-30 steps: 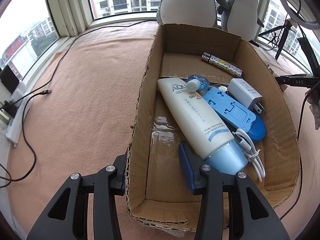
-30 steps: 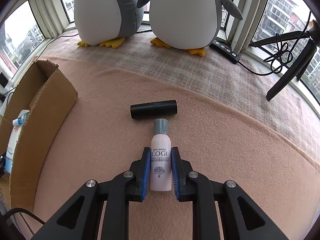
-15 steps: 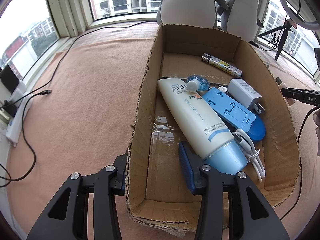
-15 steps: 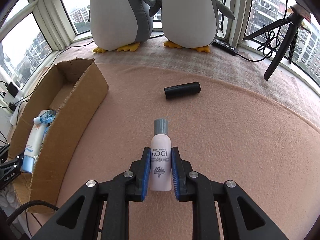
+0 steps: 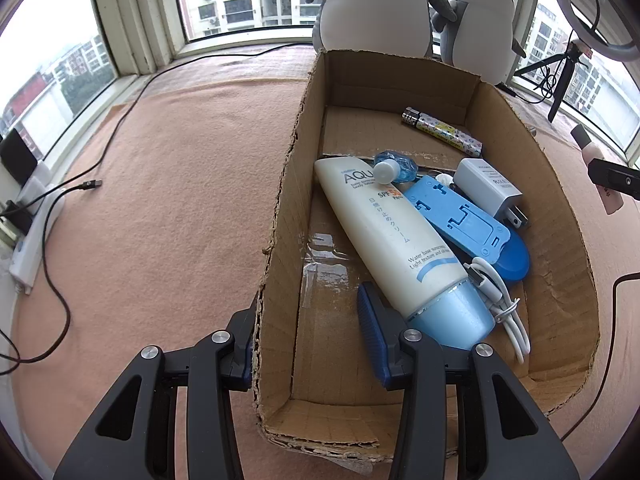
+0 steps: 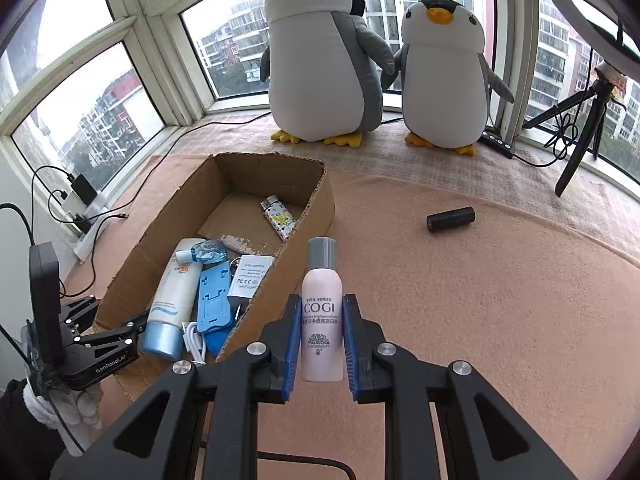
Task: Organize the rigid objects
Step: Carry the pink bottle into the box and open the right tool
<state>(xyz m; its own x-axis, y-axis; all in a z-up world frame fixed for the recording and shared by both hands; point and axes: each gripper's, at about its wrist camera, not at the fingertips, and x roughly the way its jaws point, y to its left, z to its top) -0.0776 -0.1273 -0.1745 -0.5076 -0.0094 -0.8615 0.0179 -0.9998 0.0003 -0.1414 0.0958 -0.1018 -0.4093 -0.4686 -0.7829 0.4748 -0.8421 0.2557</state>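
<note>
A pink COGI bottle (image 6: 322,292) with a grey cap is clamped upright in my right gripper (image 6: 322,320), held above the mat just right of the cardboard box (image 6: 316,208). The box (image 5: 280,208) holds a white sunscreen tube (image 5: 384,232), a blue phone stand (image 5: 460,216), a white charger (image 5: 486,186), a patterned lighter (image 5: 444,130), a small blue bottle (image 5: 396,168) and a white cable (image 5: 500,292). My left gripper (image 5: 308,320) is open and straddles the box's near left wall, one finger outside, one inside. A black cylinder (image 6: 450,219) lies on the mat.
Two plush penguins (image 6: 320,68) (image 6: 440,76) stand on the sill behind the box. A black tripod (image 6: 580,136) is at the far right. A power strip (image 5: 36,232) and loose cables (image 5: 92,184) lie along the left edge of the pink mat.
My right gripper has lifted the pink bottle off the mat and swung left toward the box, leaving the black cylinder behind. The left gripper has stayed put.
</note>
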